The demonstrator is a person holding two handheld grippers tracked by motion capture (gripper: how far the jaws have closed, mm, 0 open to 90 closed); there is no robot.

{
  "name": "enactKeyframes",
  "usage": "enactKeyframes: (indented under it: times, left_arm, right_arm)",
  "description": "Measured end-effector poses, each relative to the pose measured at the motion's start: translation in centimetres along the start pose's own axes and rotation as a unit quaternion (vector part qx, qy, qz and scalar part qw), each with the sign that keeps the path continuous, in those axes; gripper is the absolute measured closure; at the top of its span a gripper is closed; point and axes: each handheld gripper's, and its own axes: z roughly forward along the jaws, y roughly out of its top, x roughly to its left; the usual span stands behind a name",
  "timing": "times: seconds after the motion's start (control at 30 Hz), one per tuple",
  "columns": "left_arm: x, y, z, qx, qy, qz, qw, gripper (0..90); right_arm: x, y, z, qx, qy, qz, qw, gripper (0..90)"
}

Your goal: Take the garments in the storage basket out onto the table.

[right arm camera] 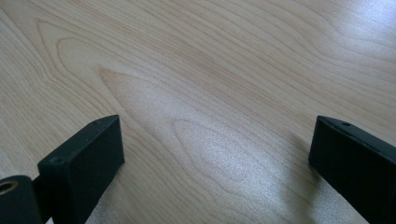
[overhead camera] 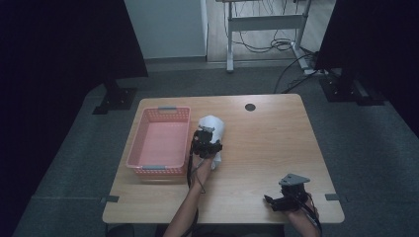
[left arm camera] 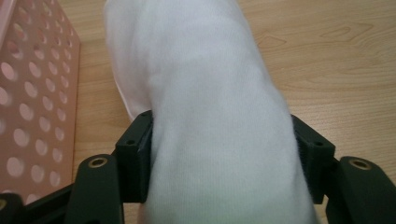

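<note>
1. Two grippers were in play: your left gripper [overhead camera: 206,143] sat over the white cloth bundle [overhead camera: 212,127], and your right gripper [overhead camera: 282,201] rested near the table's [overhead camera: 267,148] front right corner.
2. Your left gripper's black jaws stood on either side of the bundle [left arm camera: 219,140], their pads against its flanks, so it read as a narrow hold on the cloth.
3. Your right gripper's jaws stood wide apart over bare wood [right arm camera: 210,93], holding nothing.
4. You had the bundle lying on the table just beside the pink basket [overhead camera: 159,170], touching or nearly touching its right wall; the basket looked empty.
5. You seemed to be at the grasp stage, the bundle not yet in the basket.
6. Next you would have needed a firm squeeze, a lift above the rim, and a short carry to the left.
</note>
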Motion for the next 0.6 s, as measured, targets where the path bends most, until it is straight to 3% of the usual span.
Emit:
enactKeyframes:
  times: [0.3,0.4,0.6]
  left_arm:
    - [0.5,0.19,0.07,0.01,-0.014,0.004,0.9998,29.9]
    - [0.57,0.18,0.0,0.006,-0.022,0.009,0.9997,25.1]
    - [0.9,0.32,-0.22,0.007,-0.032,0.0,0.9995,14.9]
  right_arm:
    - [0.0,0.0,0.0,0.0,0.0,0.0,1.0,3.1]
    - [0.0,0.0,0.0,0.0,0.0,0.0,1.0,3.1]
    - [0.0,0.0,0.0,0.0,0.0,0.0,1.0,3.1]
